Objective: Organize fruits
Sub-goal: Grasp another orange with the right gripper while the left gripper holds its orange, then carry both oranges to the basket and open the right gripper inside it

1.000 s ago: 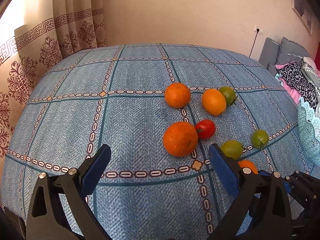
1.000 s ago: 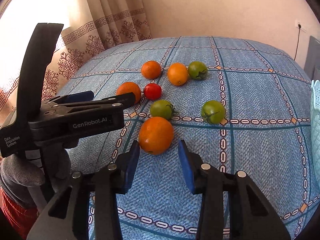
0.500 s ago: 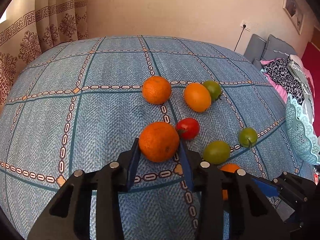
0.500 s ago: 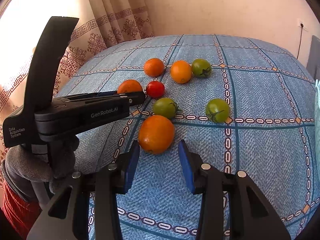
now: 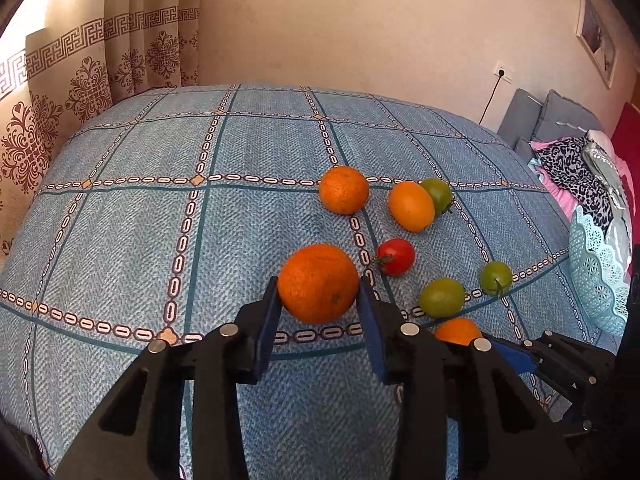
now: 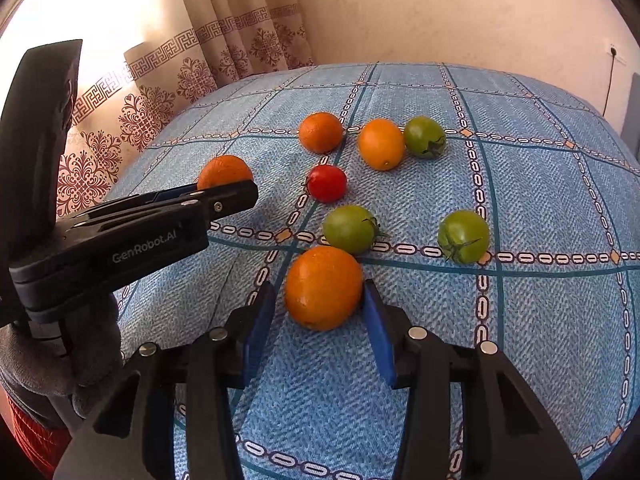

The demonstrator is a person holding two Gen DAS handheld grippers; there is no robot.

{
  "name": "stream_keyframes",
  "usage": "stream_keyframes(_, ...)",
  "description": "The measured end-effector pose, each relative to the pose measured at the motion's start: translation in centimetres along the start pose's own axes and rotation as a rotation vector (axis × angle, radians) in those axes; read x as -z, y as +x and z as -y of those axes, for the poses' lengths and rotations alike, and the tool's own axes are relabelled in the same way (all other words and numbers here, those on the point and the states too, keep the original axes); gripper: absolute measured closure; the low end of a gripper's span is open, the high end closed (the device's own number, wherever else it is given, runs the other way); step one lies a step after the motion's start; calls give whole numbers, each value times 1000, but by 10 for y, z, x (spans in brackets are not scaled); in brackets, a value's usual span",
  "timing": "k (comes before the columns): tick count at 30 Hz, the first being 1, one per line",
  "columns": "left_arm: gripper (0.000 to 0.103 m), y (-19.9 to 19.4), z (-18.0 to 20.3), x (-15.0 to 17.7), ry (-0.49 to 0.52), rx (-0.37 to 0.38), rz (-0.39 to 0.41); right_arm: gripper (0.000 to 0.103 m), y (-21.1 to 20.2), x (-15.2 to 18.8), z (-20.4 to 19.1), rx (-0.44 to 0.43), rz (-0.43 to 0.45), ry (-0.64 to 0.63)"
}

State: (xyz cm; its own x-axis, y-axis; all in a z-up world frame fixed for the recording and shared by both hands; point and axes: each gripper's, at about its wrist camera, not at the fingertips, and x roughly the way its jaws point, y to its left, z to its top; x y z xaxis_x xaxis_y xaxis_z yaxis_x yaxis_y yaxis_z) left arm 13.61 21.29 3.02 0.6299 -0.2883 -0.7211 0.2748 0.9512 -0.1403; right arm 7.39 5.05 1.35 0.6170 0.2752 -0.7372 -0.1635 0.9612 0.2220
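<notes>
**Two Grippers, Two Oranges on the Blue Cloth**

The left gripper (image 5: 318, 292) has its two blue pads pressed on both sides of a big orange (image 5: 318, 283). It is squeezing that orange tight. The orange looks a little bit up off the blue cloth (image 5: 160, 240), but it is hard to be sure.

The right gripper (image 6: 320, 300) has its blue pads on each side of another orange (image 6: 323, 287). The right pad touches it. There is a small gap by the left pad, so I cannot tell if it is squeezing yet. This orange sits on the cloth.

The red tomato (image 5: 394, 256) is the one to look from. The held orange is just beside it, on the left. Two more oranges (image 5: 343, 189) (image 5: 411, 205) lie behind the red tomato, near the middle of the cloth. A green tomato (image 5: 439, 195) touches one of them. Two green tomatoes (image 5: 441, 297) (image 5: 496, 277) lie in front of the red tomato, to the right. One of these (image 6: 350, 229) is just beside the right gripper's orange.

A light blue basket (image 5: 596, 276) stands at the right edge of the cloth, well apart from the red tomato.

To the left of the red tomato the cloth is bare all the way to its edge by the curtain (image 5: 100, 64). Behind the fruits the cloth is bare up to the wall.
</notes>
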Motion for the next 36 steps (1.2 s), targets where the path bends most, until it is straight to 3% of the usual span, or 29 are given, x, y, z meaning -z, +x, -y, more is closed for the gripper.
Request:
stream_keyframes(6,64,-3,-2,-1,-13,3,6,57,7,-6,-4,17,3,0)
stream_keyframes(9,64,-5,-2,-1,-11,-2,8,65,6,-3,-10,58,12,-23)
stream_keyframes(13,64,-8,-2,-1,-15,-2,13,65,-1,1,-8,59,25,-14)
stream_keyframes(36,64,-48,38,-3,45,15,106,65,-100,15,41,79,234,163)
